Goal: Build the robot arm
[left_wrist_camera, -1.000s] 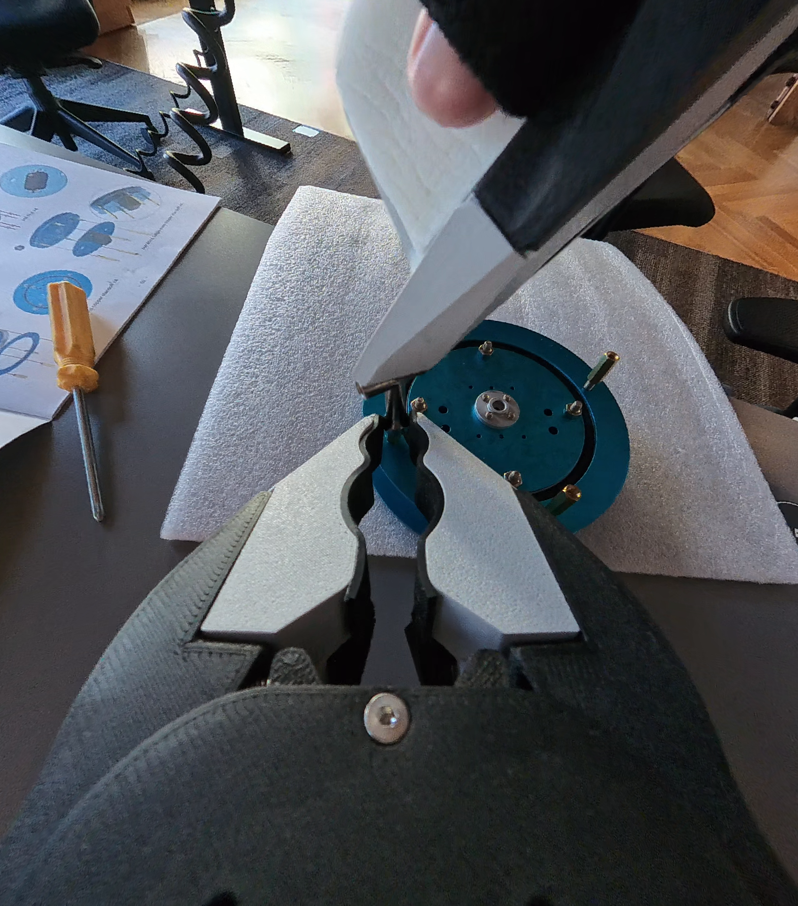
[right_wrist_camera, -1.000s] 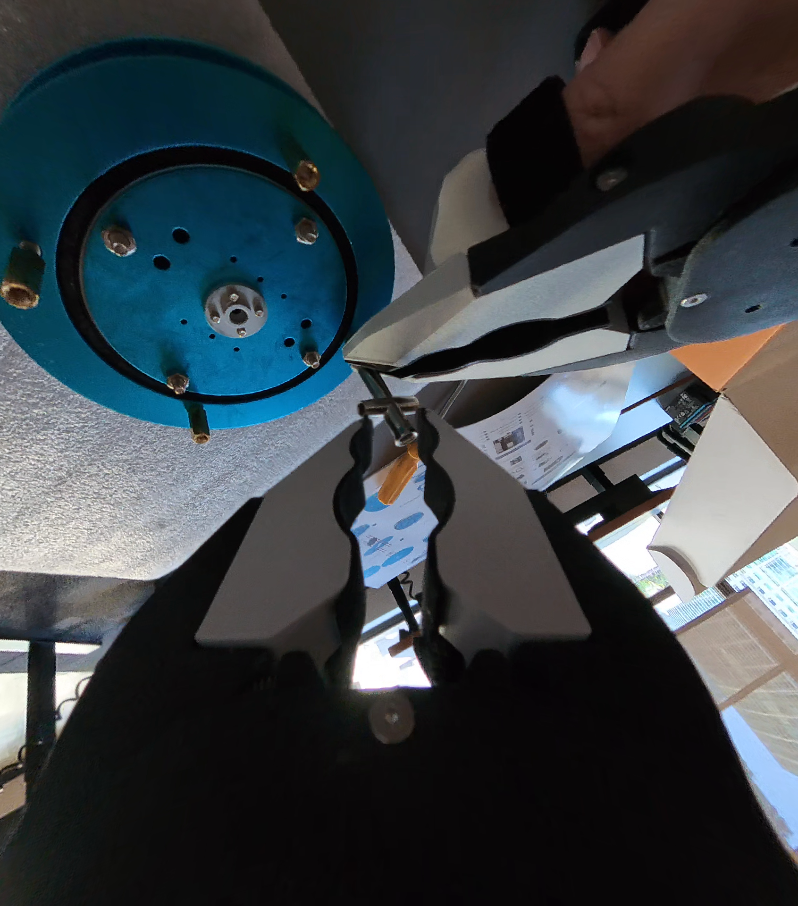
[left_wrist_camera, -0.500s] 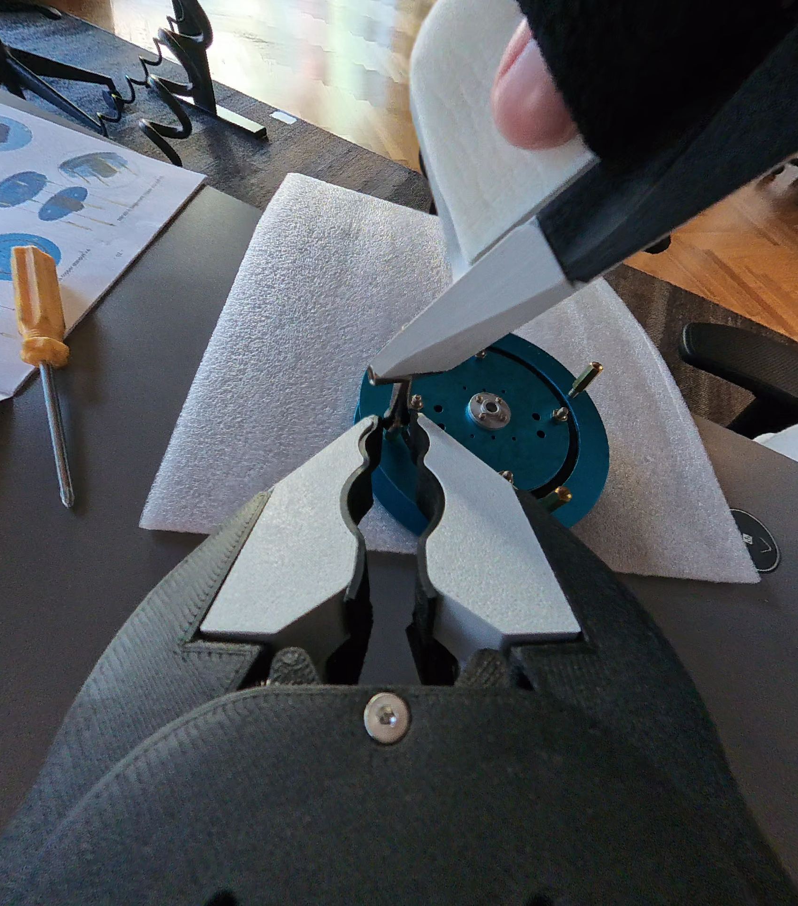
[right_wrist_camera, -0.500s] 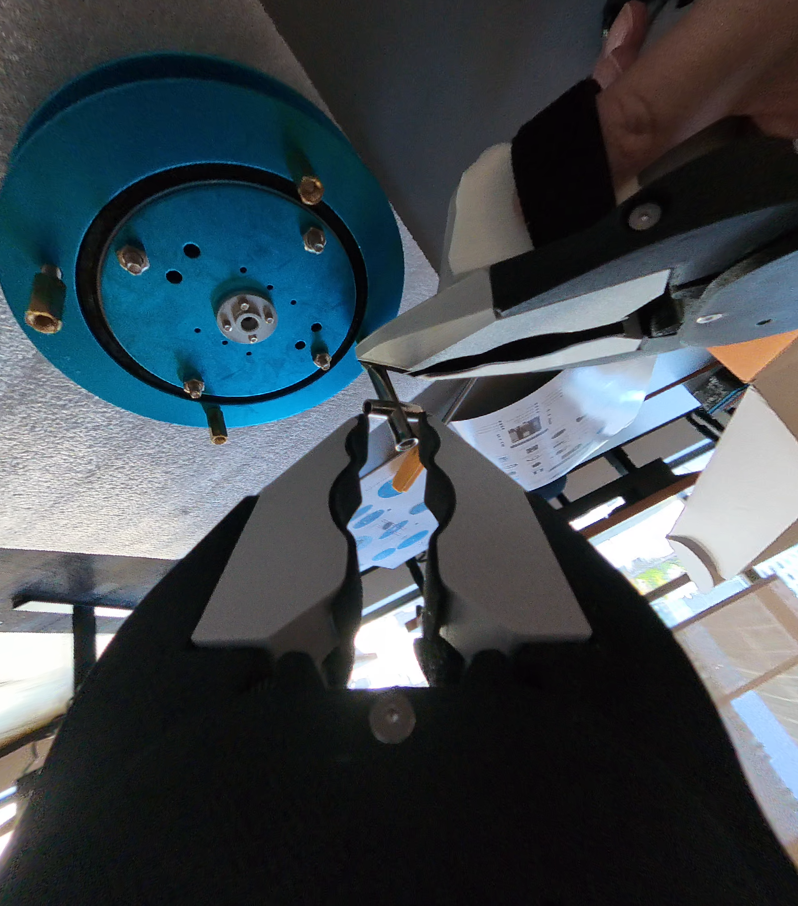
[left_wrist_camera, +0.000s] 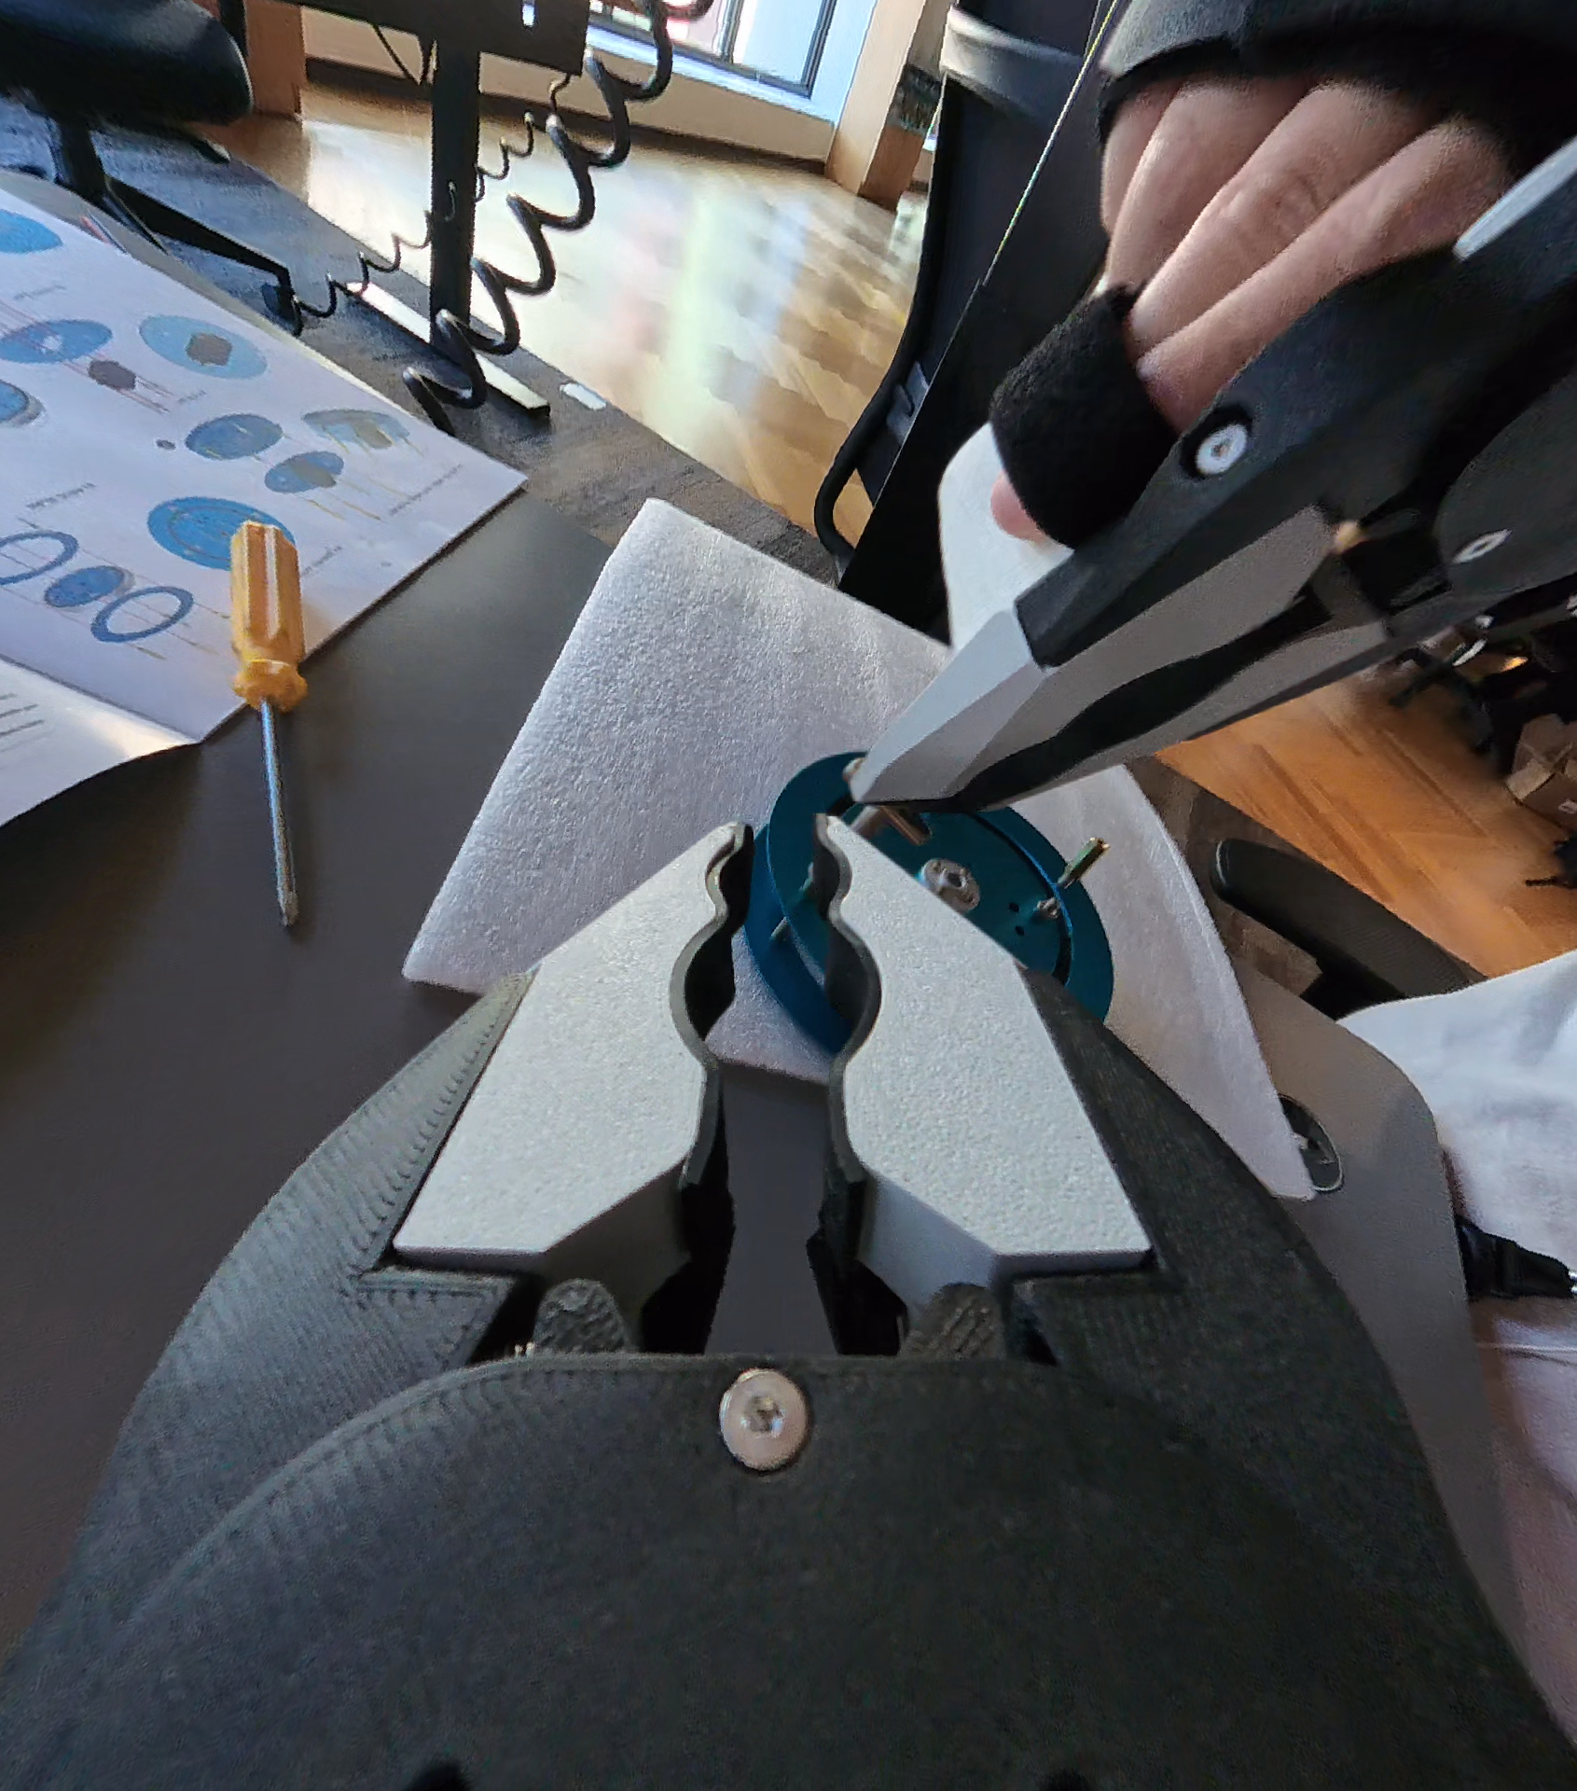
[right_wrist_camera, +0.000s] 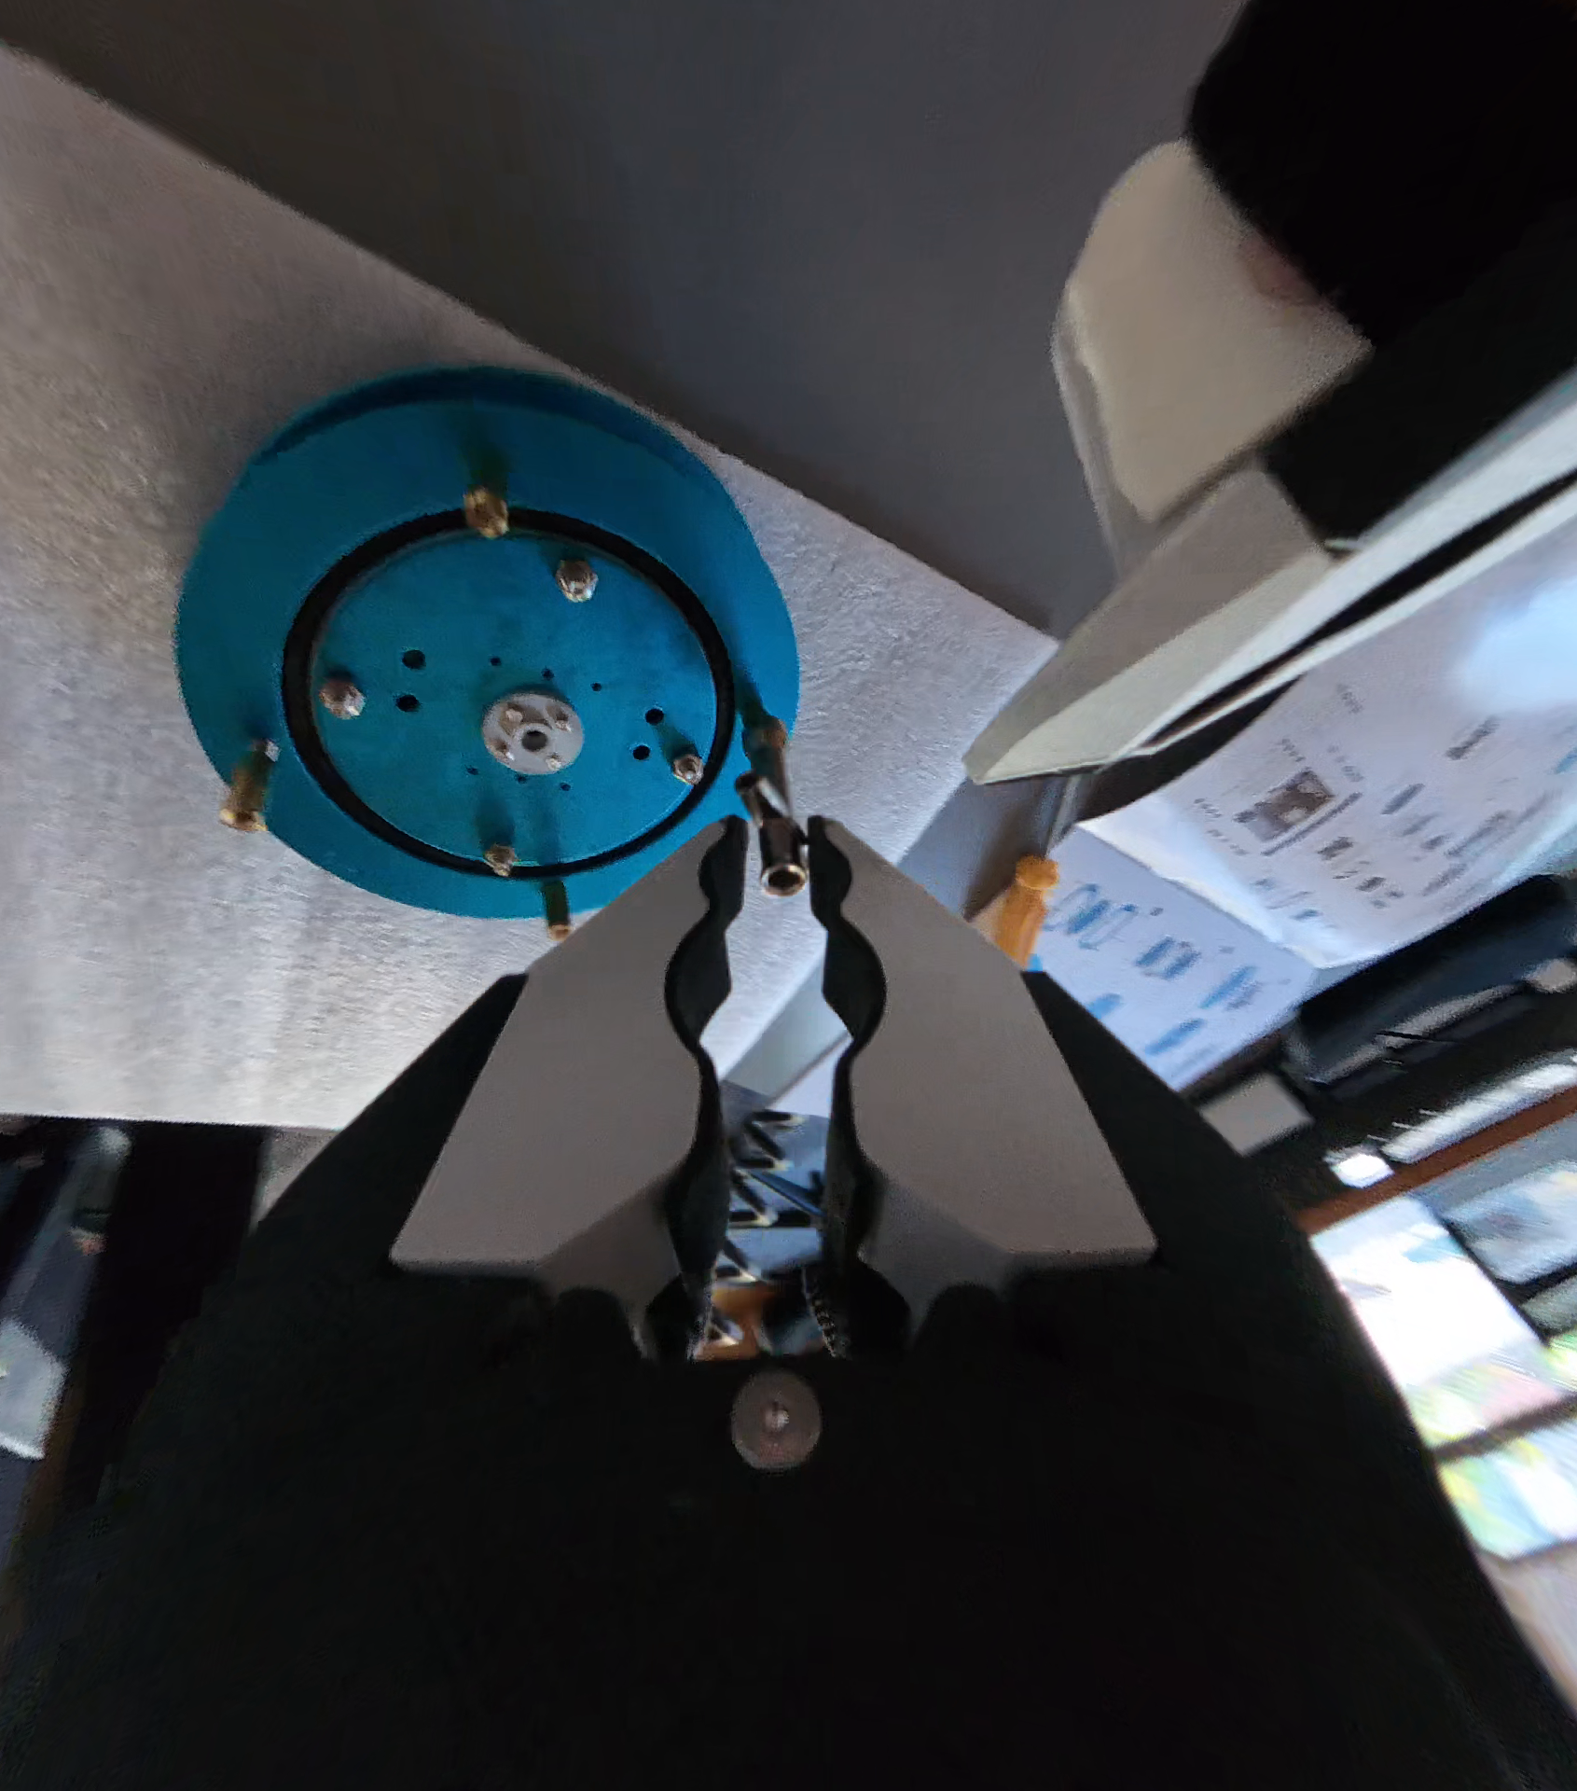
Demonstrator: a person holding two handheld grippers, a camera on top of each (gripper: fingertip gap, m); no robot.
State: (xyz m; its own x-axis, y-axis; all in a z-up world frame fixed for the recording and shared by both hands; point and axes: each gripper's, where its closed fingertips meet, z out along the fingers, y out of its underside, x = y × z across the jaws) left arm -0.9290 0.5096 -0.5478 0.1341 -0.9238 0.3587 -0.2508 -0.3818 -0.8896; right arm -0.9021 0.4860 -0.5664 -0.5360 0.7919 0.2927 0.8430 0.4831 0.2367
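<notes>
A blue round disc (left_wrist_camera: 1007, 872) with brass standoffs and small bolts lies on a white foam sheet (left_wrist_camera: 668, 678). It also shows in the right wrist view (right_wrist_camera: 435, 678). My right gripper (right_wrist_camera: 770, 833) is shut on a small L-shaped metal key (right_wrist_camera: 779, 853). The key's far end is right by a brass standoff (right_wrist_camera: 770, 746) at the disc's rim. In the left wrist view the right gripper (left_wrist_camera: 862, 780) points down at the disc's near-left rim. My left gripper (left_wrist_camera: 779, 838) is narrowly open and empty, just in front of the disc. In the right wrist view it (right_wrist_camera: 978, 775) is off to the right.
An orange-handled screwdriver (left_wrist_camera: 266, 620) lies on the dark desk (left_wrist_camera: 135, 1018), partly on a printed sheet with blue drawings (left_wrist_camera: 87, 436). A gloved hand (left_wrist_camera: 1249, 242) holds the right gripper. White cloth (left_wrist_camera: 1540, 1066) lies at the right. Chairs and a black stand are beyond the desk. There is about 5 cm between the tips of the two grippers. My right tips are roughly 7 cm from the blue round disc (left_wrist_camera: 1007, 872). It is also in sight in the right wrist view (right_wrist_camera: 390, 758).
My left gripper has let go of the key and drawn back and away. My right gripper has carried the key to the disc's rim, by a brass standoff.
</notes>
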